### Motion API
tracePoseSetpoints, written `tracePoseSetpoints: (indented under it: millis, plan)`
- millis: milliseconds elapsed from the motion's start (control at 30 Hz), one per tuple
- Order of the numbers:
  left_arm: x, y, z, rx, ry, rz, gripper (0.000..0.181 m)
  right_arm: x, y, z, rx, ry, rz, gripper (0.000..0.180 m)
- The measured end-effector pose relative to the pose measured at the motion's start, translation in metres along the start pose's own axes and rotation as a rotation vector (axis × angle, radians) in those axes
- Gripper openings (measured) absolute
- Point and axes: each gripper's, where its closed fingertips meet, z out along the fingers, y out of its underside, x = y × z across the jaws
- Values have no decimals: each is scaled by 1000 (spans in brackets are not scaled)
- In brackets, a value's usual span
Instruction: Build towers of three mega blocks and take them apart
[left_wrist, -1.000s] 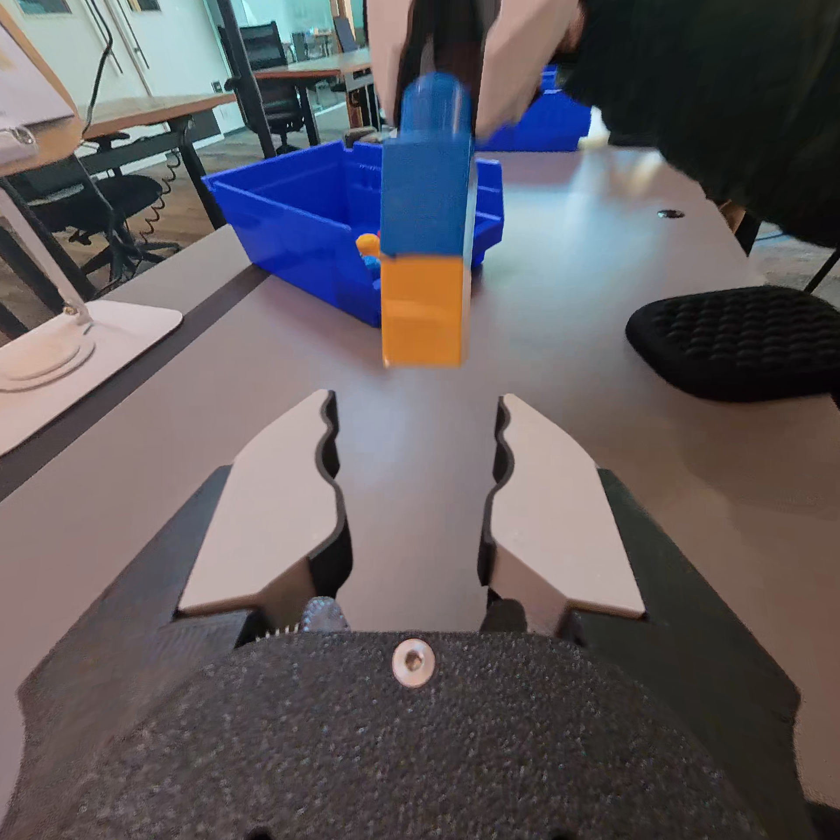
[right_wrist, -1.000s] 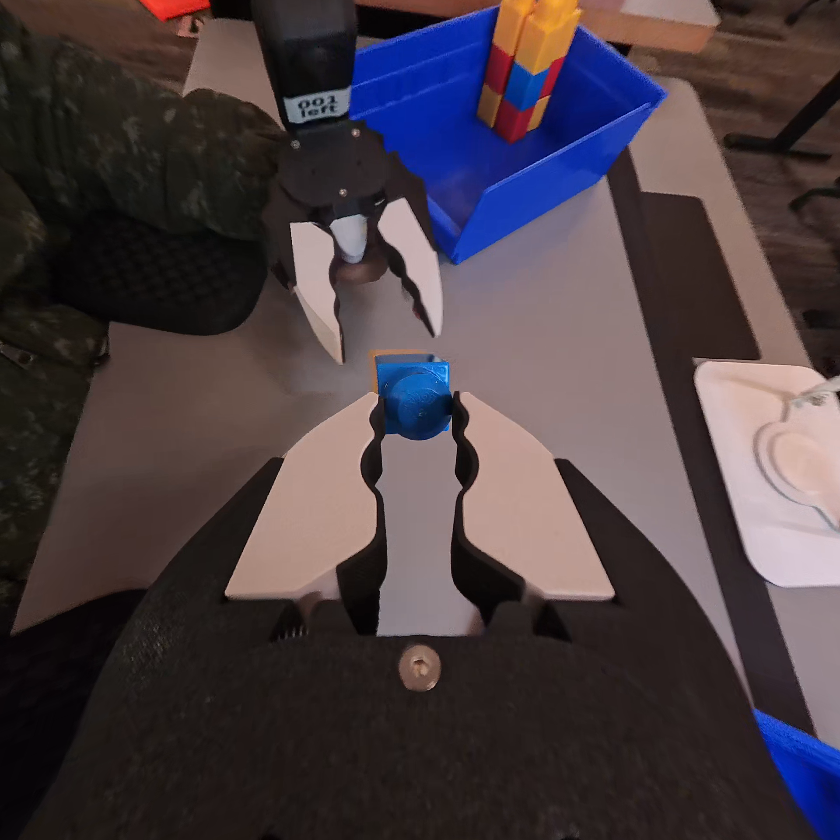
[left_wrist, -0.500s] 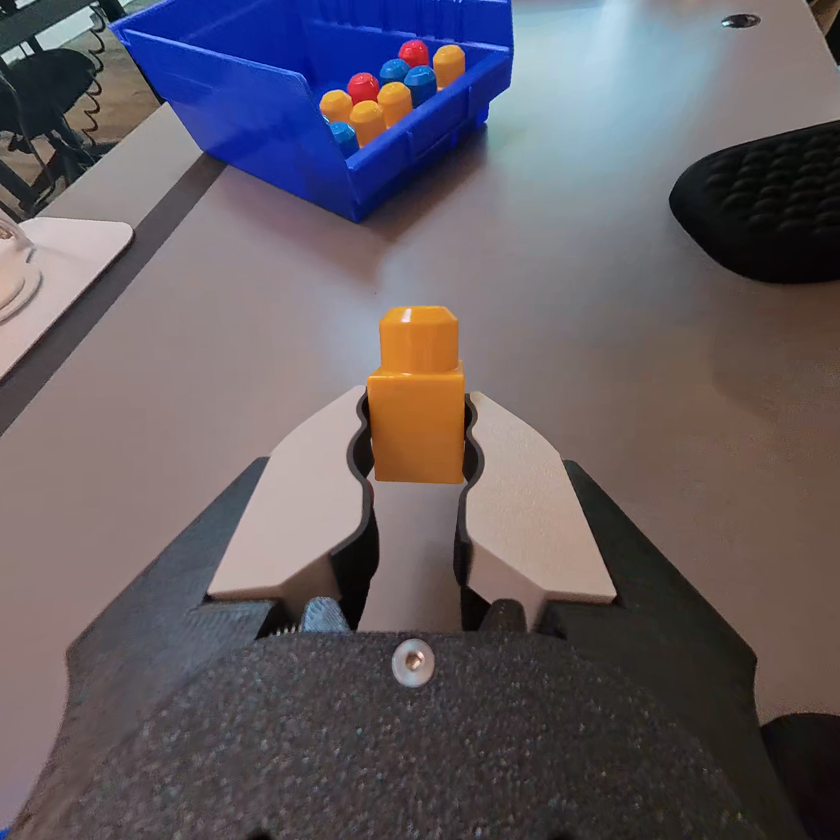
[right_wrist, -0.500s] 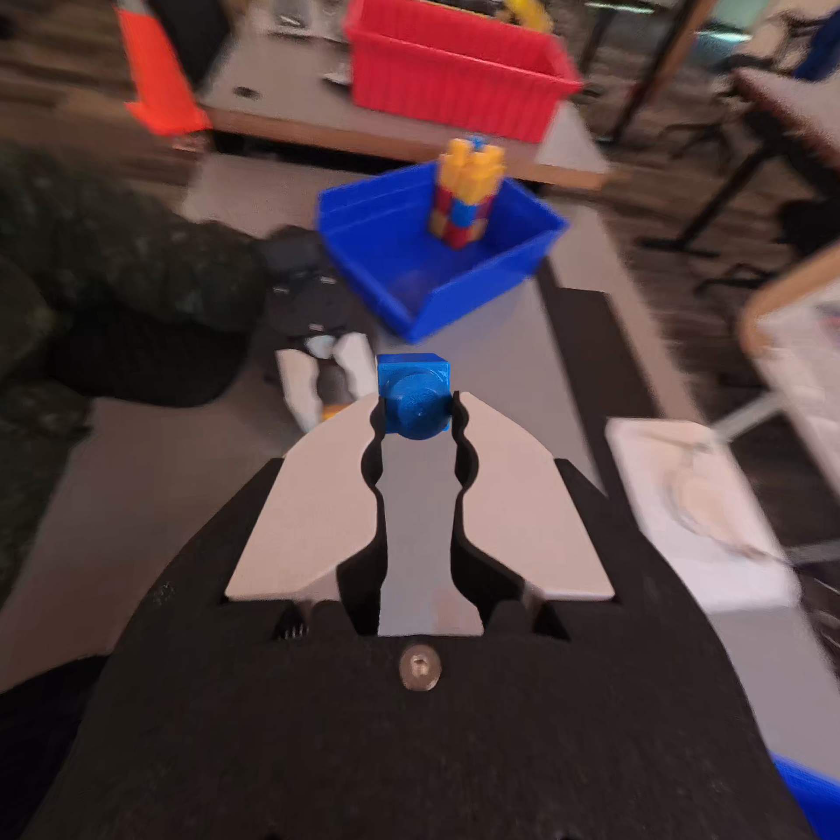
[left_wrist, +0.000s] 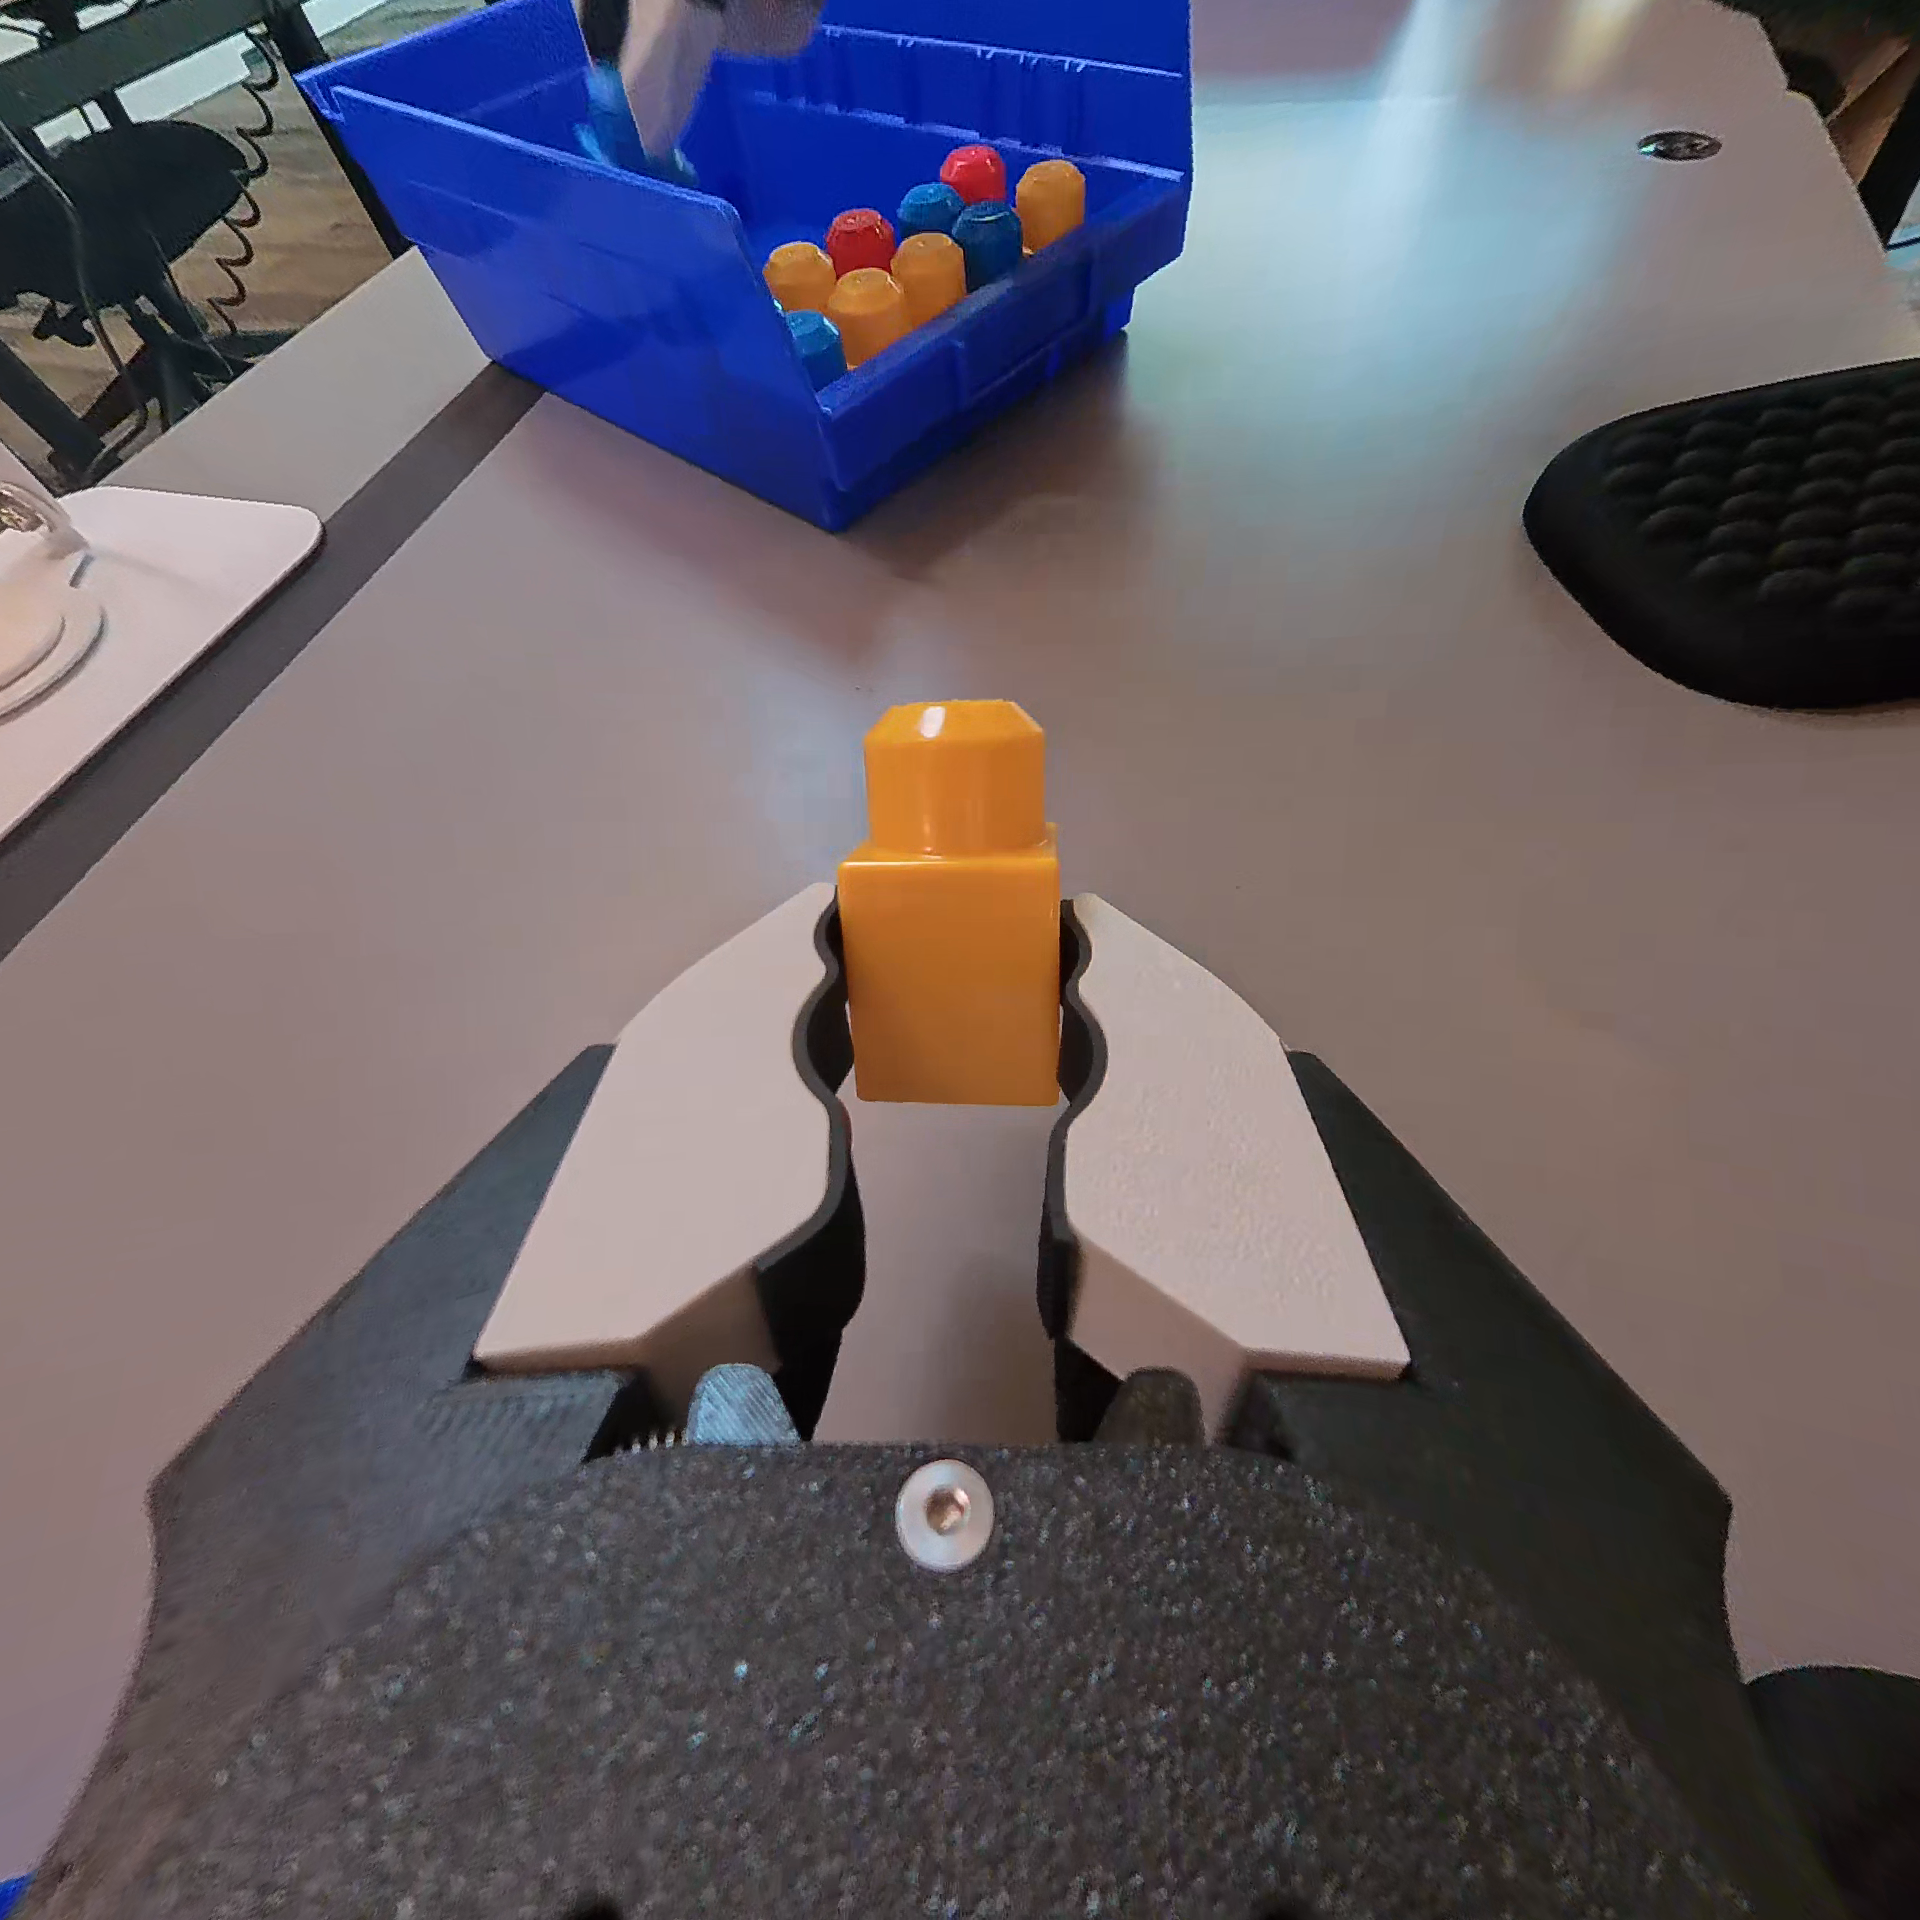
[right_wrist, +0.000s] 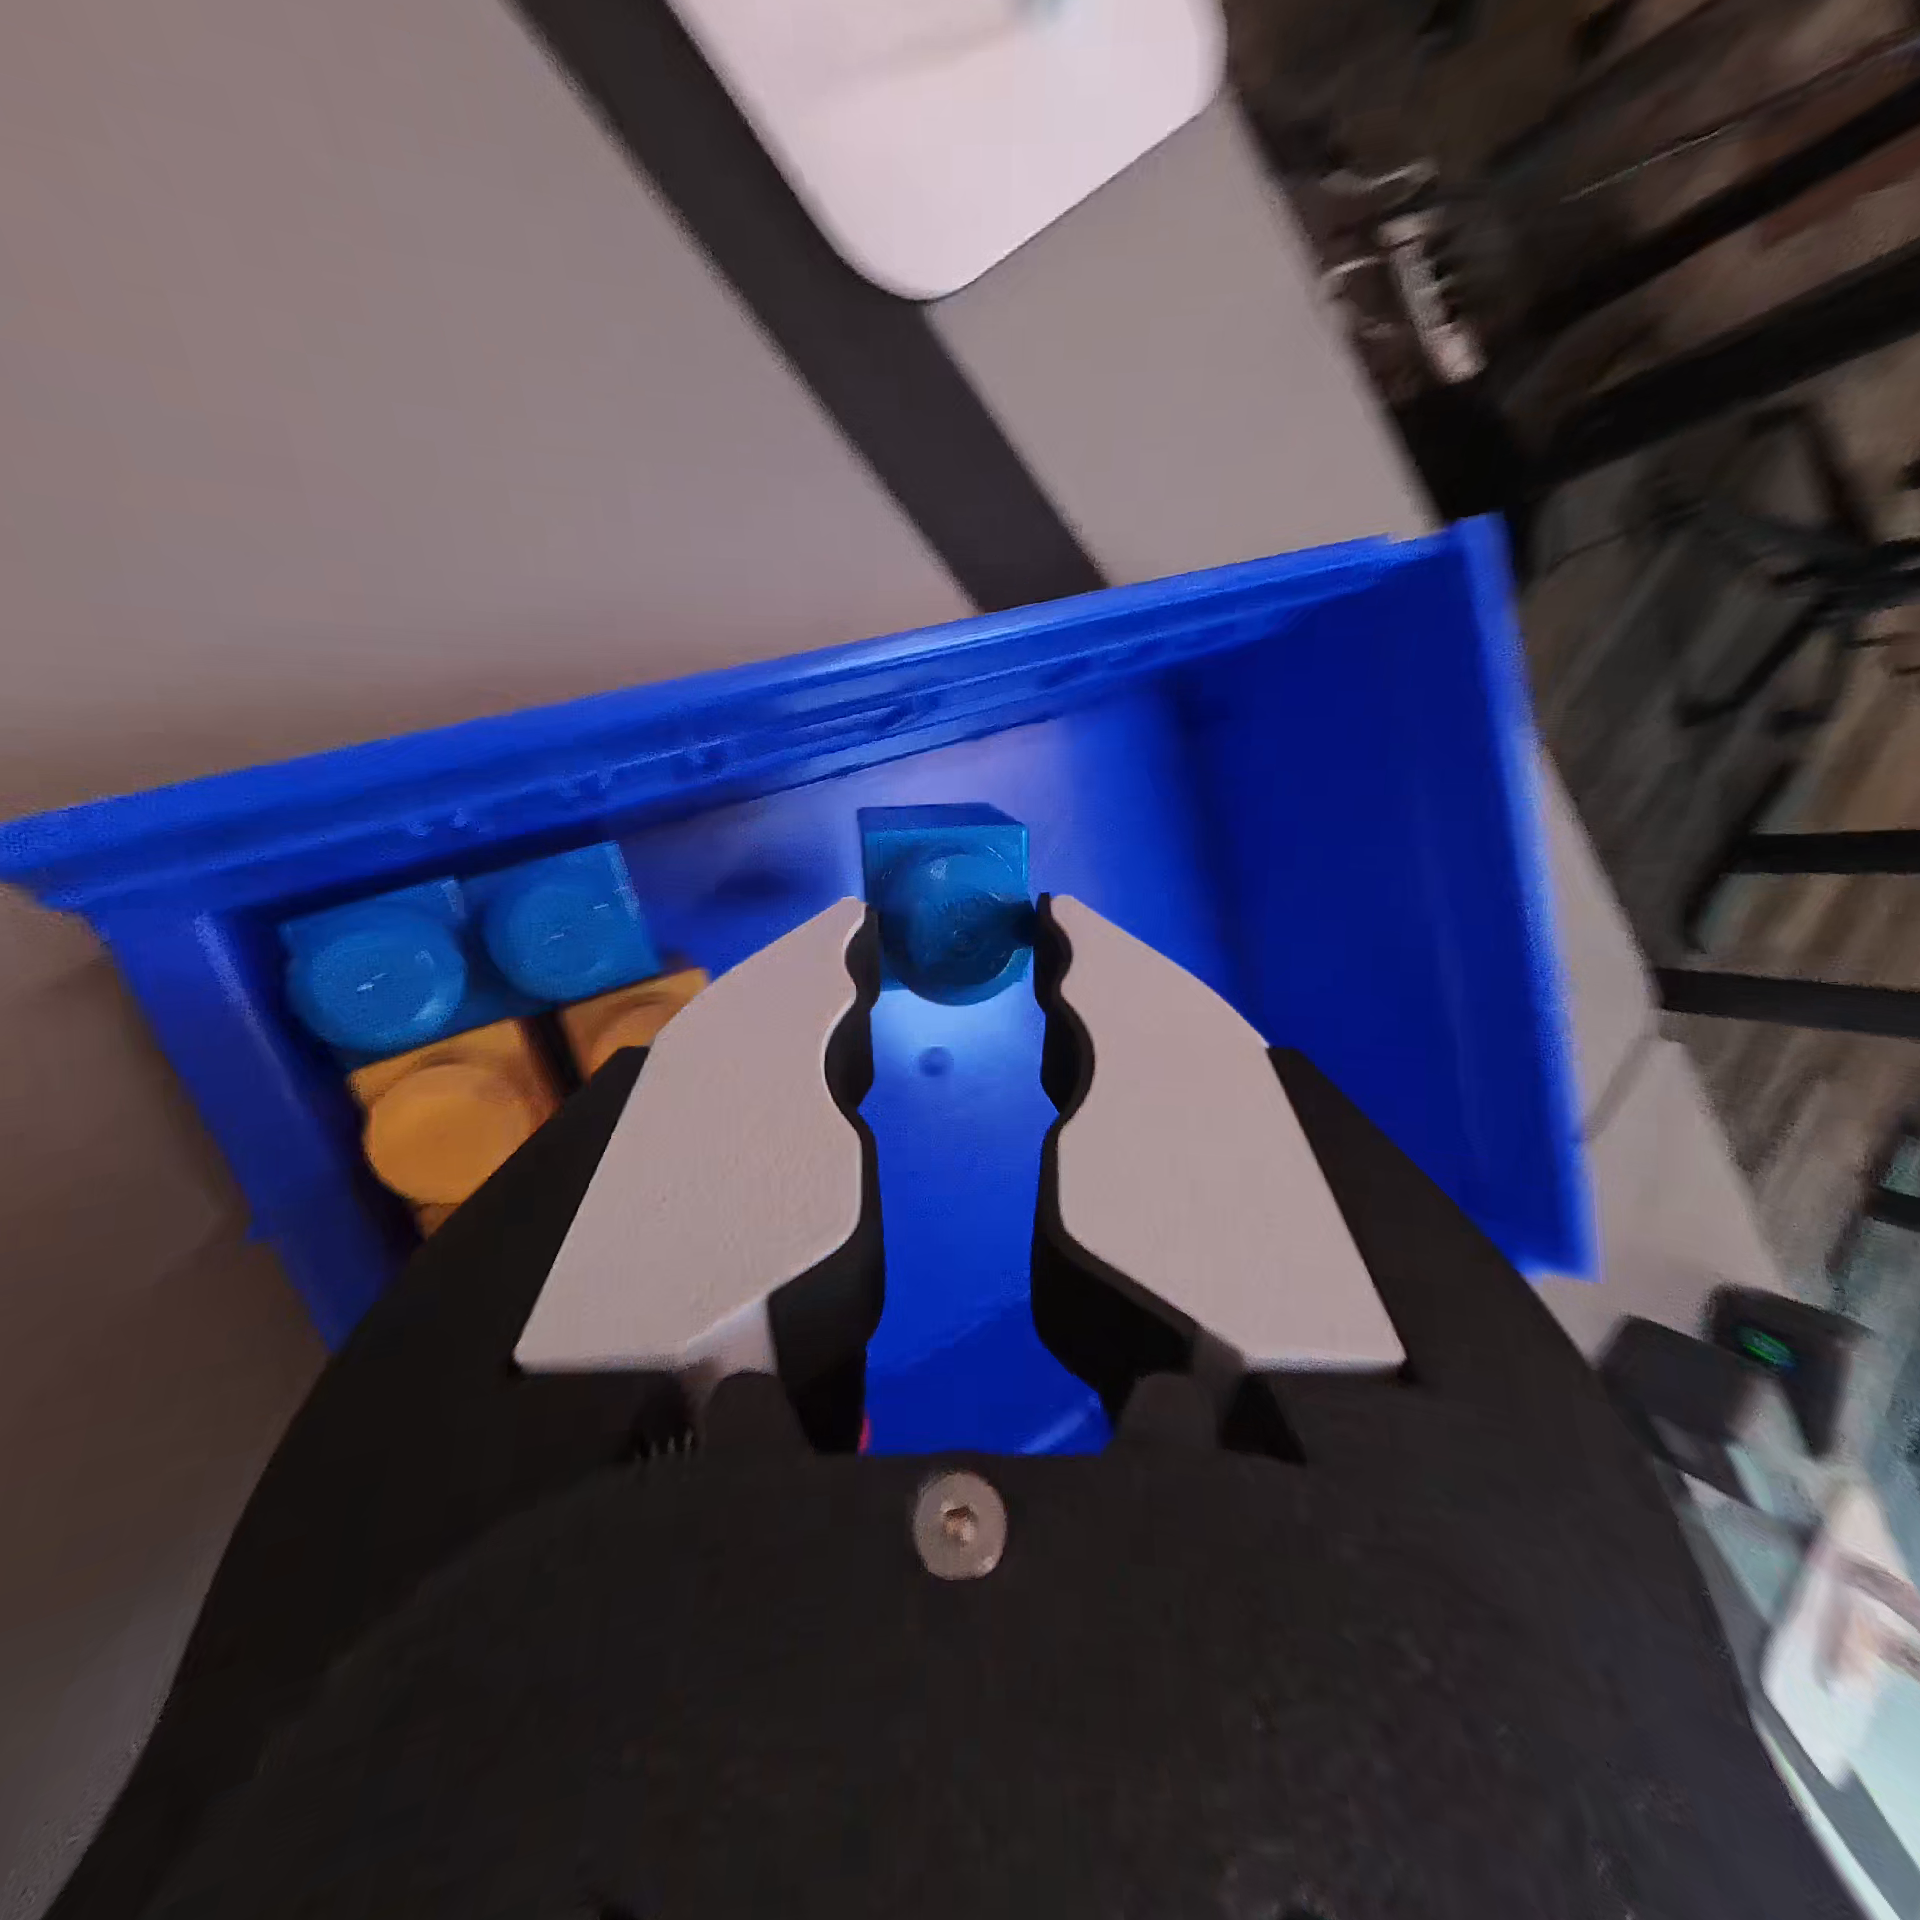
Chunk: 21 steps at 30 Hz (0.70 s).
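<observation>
While its fingers clamp the sides of an upright orange block (left_wrist: 951, 977), the left gripper (left_wrist: 951, 1003) keeps the stud on top, above the grey table (left_wrist: 1299, 644). Farther off sits a blue bin (left_wrist: 914, 416) holding red, blue and orange blocks (left_wrist: 914, 265), with a black textured pad (left_wrist: 1745, 530) well to the right. Over the bin's interior, the right gripper (right_wrist: 951, 920) pinches a blue block (right_wrist: 945, 904) between its fingertips, beside stacked blue and orange blocks at the bin's left end; this view is blurred.

soft daylight glares on the table (left_wrist: 1351, 260); right wrist view heavily motion-blurred.
</observation>
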Motion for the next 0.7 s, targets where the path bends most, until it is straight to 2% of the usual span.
tracePoseSetpoints:
  millis: [100,200,400,567,700]
  plan:
    - [1,3,1,-6,10,-10,37,-27,10,25,-80,-160,-10,29]
    - [2,4,1,-7,17,-10,37,-47,12,34,-131,-306,-2,29]
    - [3,0,0,16,26,-22,37,-48,5,34,-98,-350,13,31]
    - [2,-4,0,43,20,-29,37,-41,-17,1,44,-278,6,39]
    - [4,-6,0,54,19,-13,37,-68,-39,-45,166,-332,-57,39]
